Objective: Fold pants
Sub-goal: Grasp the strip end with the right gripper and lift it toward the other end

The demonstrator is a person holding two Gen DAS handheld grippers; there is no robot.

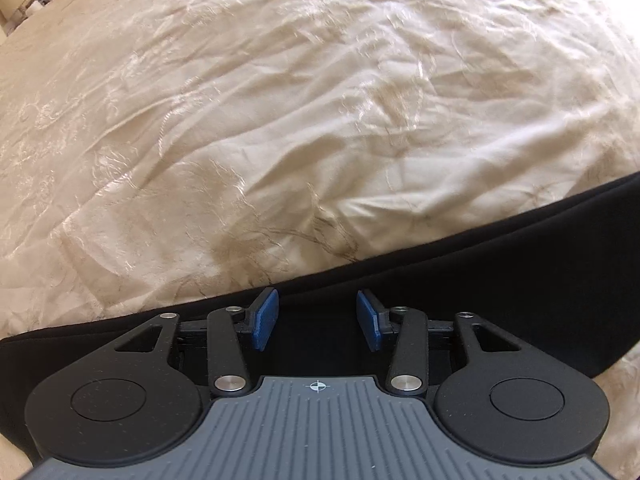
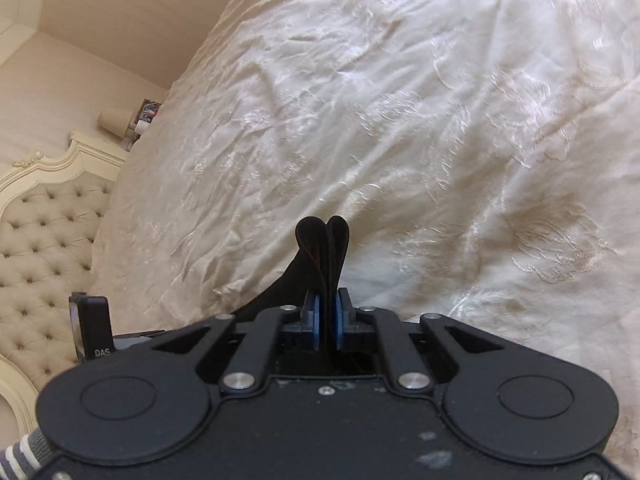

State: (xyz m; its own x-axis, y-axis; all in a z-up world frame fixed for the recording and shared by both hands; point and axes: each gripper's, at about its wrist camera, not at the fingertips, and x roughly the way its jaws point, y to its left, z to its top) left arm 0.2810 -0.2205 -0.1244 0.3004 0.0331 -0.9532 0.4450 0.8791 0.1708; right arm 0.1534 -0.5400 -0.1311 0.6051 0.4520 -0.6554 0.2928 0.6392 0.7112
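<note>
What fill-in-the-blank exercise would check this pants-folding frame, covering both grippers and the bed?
1. The right gripper is shut on a bunched fold of the ____ pants.
2. The left gripper hovers over the pants with its fingers ____, gripping nothing.
3. The pants lie on a wrinkled ____-coloured bedspread.
4. In the right wrist view, a tufted ____ stands at the left.

Missing words: black; apart; cream; headboard

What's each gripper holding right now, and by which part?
The right gripper is shut on the black pants, pinching a doubled-over edge that sticks up past its pads. The left gripper is open above the pants, holding nothing.
</note>
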